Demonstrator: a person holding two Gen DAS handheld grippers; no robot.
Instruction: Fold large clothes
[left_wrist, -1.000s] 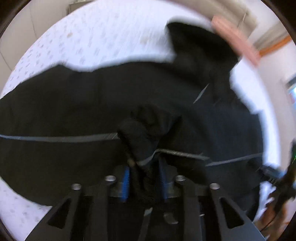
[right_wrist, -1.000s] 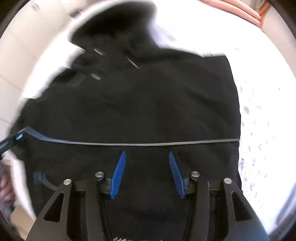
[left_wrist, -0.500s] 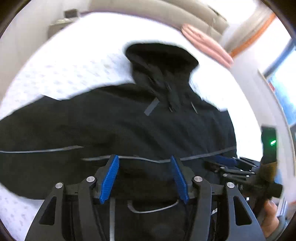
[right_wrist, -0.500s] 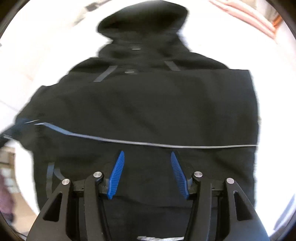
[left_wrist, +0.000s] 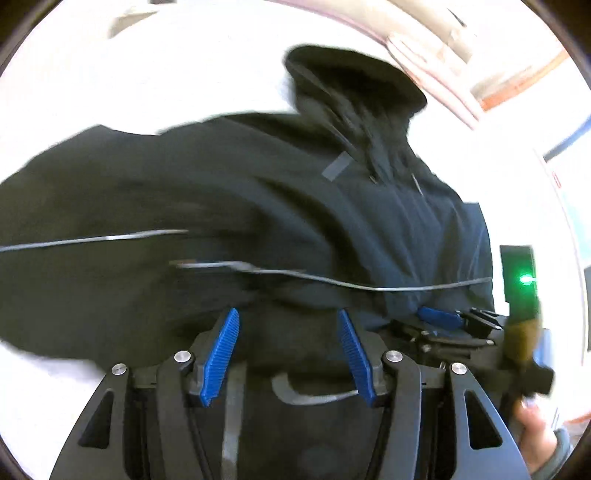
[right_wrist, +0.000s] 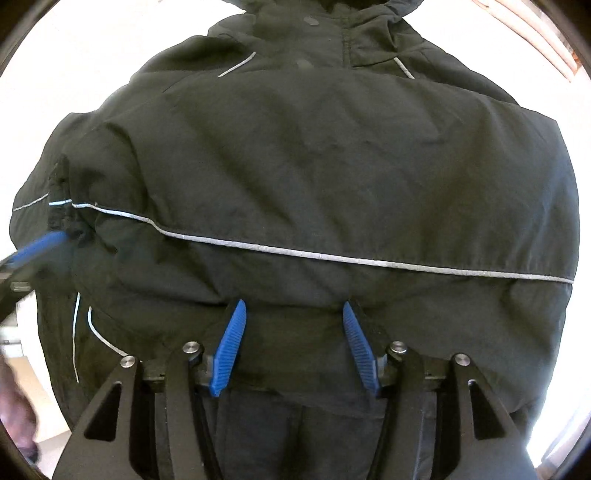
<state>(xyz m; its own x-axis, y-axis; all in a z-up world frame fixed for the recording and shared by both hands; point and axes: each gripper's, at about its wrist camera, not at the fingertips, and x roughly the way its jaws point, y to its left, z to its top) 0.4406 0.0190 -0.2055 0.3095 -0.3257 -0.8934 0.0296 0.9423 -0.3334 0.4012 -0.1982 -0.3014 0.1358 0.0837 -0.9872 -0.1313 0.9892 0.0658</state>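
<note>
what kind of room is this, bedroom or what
Probably a bedroom. The black jacket lies spread on a white sheet like a bed's, with pink pillow-like shapes at its far edge and what may be a window beyond.

Each gripper, the left gripper (left_wrist: 288, 350) and the right gripper (right_wrist: 295, 347), has a matte black frame with triangular cut-outs, round silver screws and two ribbed blue fingers (left_wrist: 221, 354). At the far right, the person's hand (left_wrist: 535, 432) emerges from a grey-green sleeve (left_wrist: 554, 458).

my left view is smeared by motion blur; my right view is sharp; the white bed cover (left_wrist: 184, 74) glares, overexposed; edges bend.
</note>
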